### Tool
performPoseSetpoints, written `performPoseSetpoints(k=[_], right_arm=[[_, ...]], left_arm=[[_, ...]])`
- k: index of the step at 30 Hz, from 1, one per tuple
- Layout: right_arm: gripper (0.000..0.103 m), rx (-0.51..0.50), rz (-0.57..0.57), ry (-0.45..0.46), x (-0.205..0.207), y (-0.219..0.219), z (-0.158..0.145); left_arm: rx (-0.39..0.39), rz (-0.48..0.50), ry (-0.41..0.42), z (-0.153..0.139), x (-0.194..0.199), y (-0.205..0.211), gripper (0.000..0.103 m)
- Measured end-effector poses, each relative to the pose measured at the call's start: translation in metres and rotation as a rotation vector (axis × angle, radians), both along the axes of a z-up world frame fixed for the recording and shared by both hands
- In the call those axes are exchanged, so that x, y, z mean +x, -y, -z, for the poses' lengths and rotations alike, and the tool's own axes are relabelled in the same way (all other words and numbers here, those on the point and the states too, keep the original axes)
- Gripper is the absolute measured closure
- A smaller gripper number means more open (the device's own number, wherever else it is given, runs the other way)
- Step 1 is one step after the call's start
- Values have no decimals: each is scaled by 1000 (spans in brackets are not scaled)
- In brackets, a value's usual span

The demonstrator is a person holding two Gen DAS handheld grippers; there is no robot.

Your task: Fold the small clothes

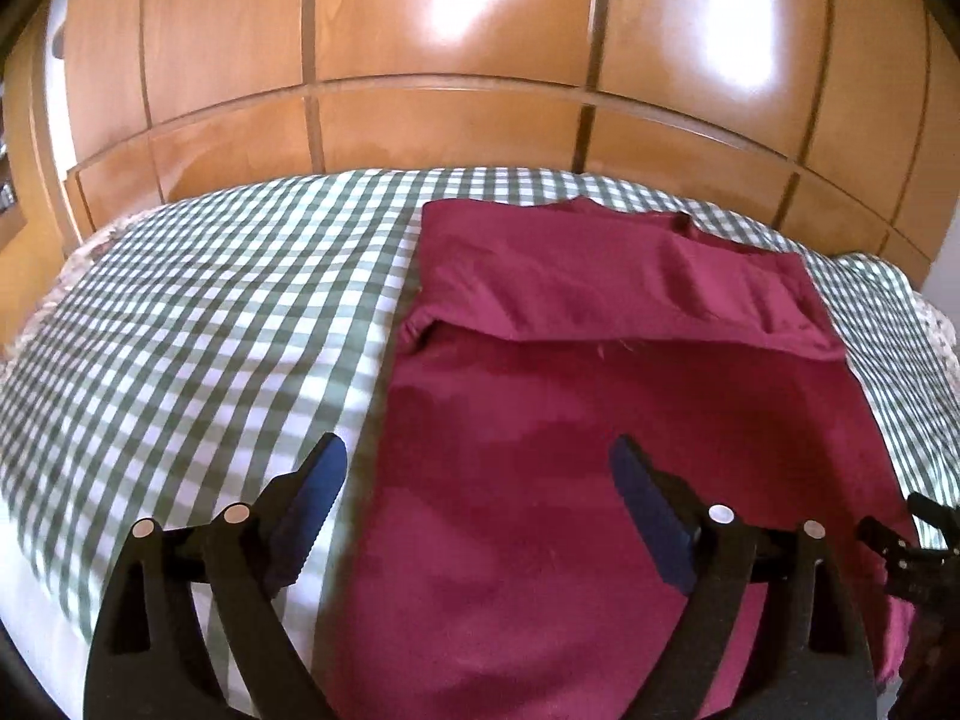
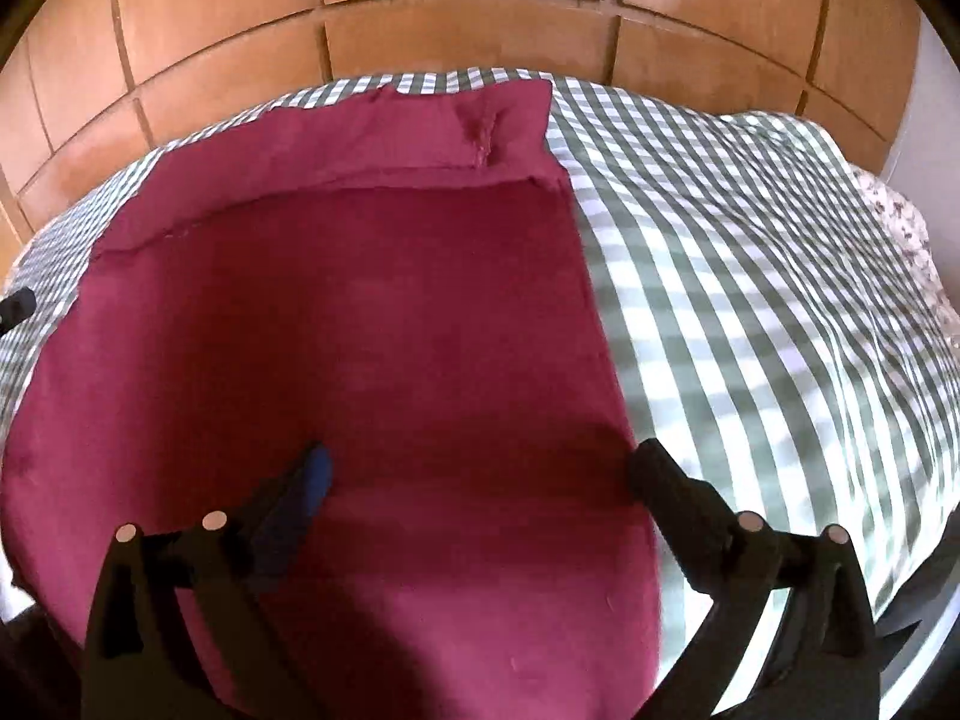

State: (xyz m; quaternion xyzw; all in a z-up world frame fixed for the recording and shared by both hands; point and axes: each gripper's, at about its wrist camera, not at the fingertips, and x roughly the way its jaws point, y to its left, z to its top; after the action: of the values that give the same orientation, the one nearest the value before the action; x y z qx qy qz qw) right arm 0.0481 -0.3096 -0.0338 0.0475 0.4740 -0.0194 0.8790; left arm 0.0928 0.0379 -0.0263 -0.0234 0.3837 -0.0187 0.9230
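Note:
A dark red garment (image 1: 600,420) lies flat on a green-and-white checked bed cover (image 1: 210,312), with its far part folded over into a band. My left gripper (image 1: 480,468) is open and empty, hovering over the garment's near left edge. In the right wrist view the same garment (image 2: 360,330) fills the left and middle, and the checked cover (image 2: 750,270) lies to its right. My right gripper (image 2: 480,474) is open and empty over the garment's near right edge. The right gripper also shows at the right edge of the left wrist view (image 1: 900,546).
A wooden panelled headboard (image 1: 450,120) rises behind the bed and also shows in the right wrist view (image 2: 468,30). A floral fabric (image 2: 900,222) shows at the bed's far right edge. Checked cover extends to the garment's left and right.

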Motion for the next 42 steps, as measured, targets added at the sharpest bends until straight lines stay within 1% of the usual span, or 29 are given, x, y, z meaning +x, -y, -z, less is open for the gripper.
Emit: performPoseSetpoints(k=[4,8,16,20,23,26,28,30,31,32,33,34,35,36,37,38,39,40,41,42], right_arm=[[2,85,54,-17,-10,17,1],[2,128,74,-26,-17,26,1],[2,182,49,-43,-34,28,1],[2,241,37,-65,-44,30,-1],[2,289,10,-89,-59,33,-2],[4,350,-4,-131,-77,37,1],[11,376,-17,-158,-89,39,2],[25,389,-27,-183,-98,39,6],[30,378,-32,-198,-102,37,8],[39,371,-35,-205,-104,36,10],[49,369,-41,-212,-106,34,11],[55,361,-46,-219,-106,32,12],[66,351,-55,-223,-105,30,11],[76,346,-72,-220,-104,27,8],[80,345,-86,-214,-102,26,4],[85,344,-103,-203,-102,22,-2],[88,347,-118,-187,-100,19,-8],[89,355,-130,-164,-98,18,-16],[92,373,-142,-126,-96,18,-27],[92,396,-143,-89,-92,19,-36]], left_arm=[[6,24,-4,0,-17,3,14],[4,38,-20,5,-29,3,14],[23,66,-55,17,-44,-4,14],[18,92,-94,24,-49,-12,14],[-4,140,-131,29,-57,-24,15],[-66,196,-199,36,-66,-44,28],[-111,212,-240,41,-73,-57,32],[-149,234,-259,43,-83,-66,33],[-156,241,-269,44,-88,-69,33],[-172,248,-286,47,-94,-71,33],[-191,255,-301,49,-97,-71,36],[-209,263,-318,52,-101,-71,40],[-216,272,-334,55,-104,-69,53],[-212,299,-355,58,-107,-64,78],[-211,331,-370,60,-109,-60,90],[-211,350,-370,59,-111,-57,93],[-229,362,-360,55,-112,-57,93],[-255,369,-355,51,-111,-59,94],[-289,367,-344,46,-109,-62,94],[-332,363,-333,41,-106,-66,94]])
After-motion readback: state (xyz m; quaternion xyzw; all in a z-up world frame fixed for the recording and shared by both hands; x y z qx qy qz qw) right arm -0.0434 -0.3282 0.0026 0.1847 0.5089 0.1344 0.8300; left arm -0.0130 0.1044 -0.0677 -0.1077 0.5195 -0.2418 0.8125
